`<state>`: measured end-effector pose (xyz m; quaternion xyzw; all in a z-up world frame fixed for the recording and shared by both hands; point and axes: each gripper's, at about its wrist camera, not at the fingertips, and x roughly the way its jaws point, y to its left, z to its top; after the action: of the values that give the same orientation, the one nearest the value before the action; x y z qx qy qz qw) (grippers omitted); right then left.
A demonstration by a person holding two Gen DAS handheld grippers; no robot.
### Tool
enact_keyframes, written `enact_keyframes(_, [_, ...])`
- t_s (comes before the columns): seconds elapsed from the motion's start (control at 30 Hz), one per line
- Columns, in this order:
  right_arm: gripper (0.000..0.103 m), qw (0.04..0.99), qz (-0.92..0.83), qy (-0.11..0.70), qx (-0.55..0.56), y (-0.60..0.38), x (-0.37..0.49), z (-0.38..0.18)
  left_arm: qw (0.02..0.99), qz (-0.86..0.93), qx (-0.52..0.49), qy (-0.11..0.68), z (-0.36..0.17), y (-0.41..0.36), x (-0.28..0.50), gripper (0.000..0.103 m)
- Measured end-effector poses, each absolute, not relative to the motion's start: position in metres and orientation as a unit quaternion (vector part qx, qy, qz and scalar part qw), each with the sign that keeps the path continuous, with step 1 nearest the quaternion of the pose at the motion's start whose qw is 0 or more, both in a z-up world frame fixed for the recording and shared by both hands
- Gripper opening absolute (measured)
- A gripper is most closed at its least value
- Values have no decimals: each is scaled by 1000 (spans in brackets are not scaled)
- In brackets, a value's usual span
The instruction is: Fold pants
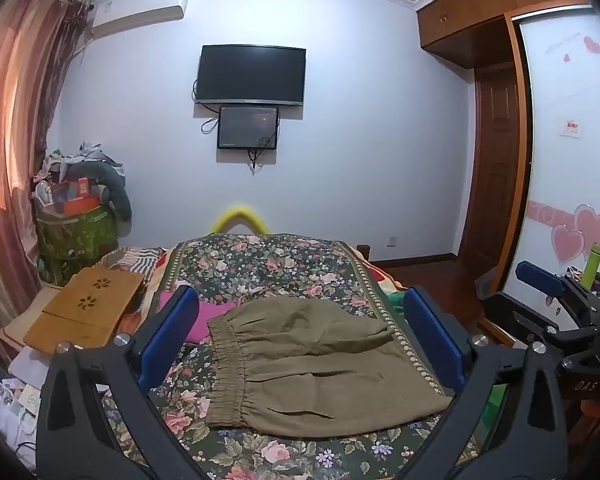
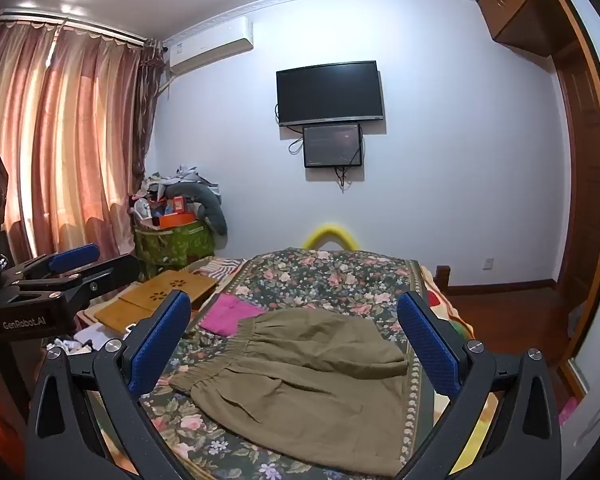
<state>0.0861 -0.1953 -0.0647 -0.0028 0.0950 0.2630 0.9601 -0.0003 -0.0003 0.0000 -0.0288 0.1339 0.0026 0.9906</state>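
Note:
Olive-green pants [image 1: 308,364] lie folded into a compact rectangle on the floral bedspread [image 1: 268,264], elastic waistband to the left. They also show in the right wrist view [image 2: 312,388]. My left gripper [image 1: 300,332] is open and empty, held above the pants with its blue pads on either side. My right gripper [image 2: 296,344] is open and empty too, above the pants. The right gripper shows at the right edge of the left wrist view [image 1: 540,280], and the left gripper at the left edge of the right wrist view [image 2: 72,260].
A folded pink cloth [image 2: 230,312] lies just beyond the waistband. A wooden lap tray [image 1: 88,308] sits on the bed's left side. A green bag piled with clutter [image 1: 76,232] stands by the curtain. A TV [image 1: 252,74] hangs on the far wall. A wardrobe [image 1: 560,160] stands to the right.

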Motion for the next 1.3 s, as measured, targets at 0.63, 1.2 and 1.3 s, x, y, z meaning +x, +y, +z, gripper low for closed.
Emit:
enact_keyframes(0.63, [102, 960, 263, 98, 1, -197, 87, -64, 990, 4, -29, 137, -8, -1, 8, 103])
enact_keyframes(1.2, [102, 960, 259, 102, 1, -198, 88, -64, 991, 6, -23, 134, -9, -5, 8, 103])
enact_keyframes(1.3, [102, 961, 258, 102, -2, -198, 89, -63, 991, 7, -24, 132, -9, -5, 8, 103])
